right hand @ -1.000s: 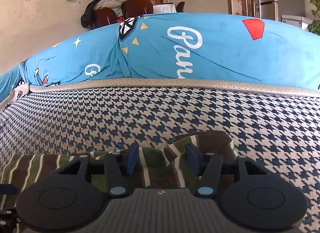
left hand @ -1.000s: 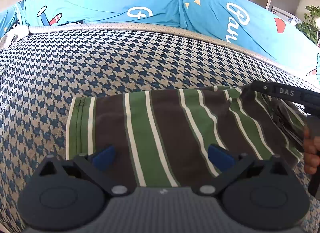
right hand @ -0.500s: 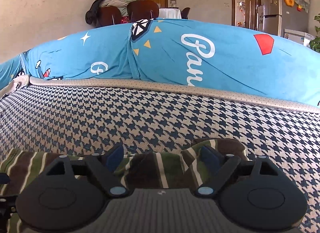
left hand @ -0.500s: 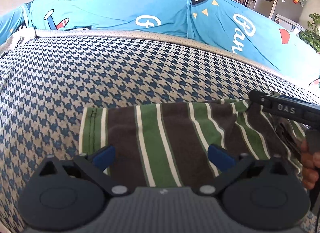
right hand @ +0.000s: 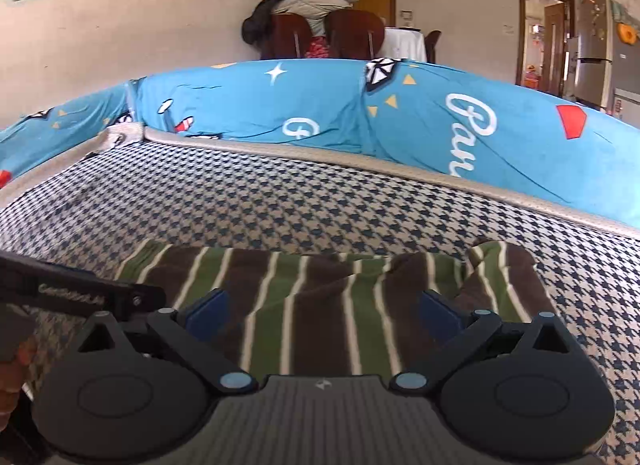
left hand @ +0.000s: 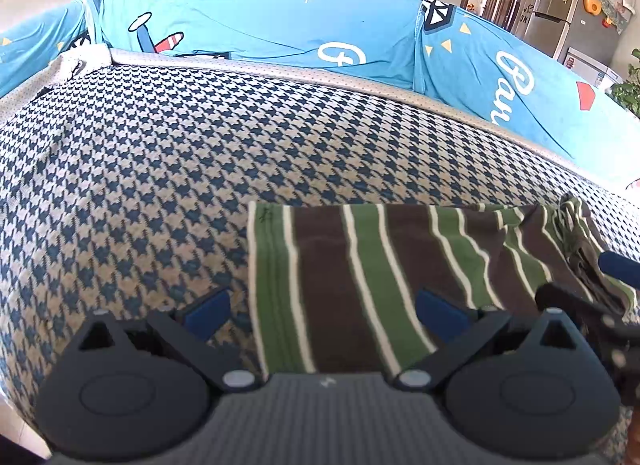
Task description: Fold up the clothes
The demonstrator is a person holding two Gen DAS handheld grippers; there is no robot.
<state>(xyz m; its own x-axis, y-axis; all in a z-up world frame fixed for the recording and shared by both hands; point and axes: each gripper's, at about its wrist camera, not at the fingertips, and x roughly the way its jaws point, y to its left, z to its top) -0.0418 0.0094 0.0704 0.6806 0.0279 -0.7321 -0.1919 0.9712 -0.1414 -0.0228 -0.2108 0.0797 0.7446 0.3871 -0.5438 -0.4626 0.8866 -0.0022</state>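
Houndstooth sofa seat (left hand: 160, 169), blue cushions behind. Striped shirt (left hand: 360, 277) lies flat in lower centre of the left view, long axis left-right across the frame, stripes running front-back, bunched end at right. Left gripper (left hand: 324, 311) spread wide over its left hem; right gripper (right hand: 324, 309) spread over the middle, pinching nothing. I'd grab both layers at matching edges, keeping the fold square.
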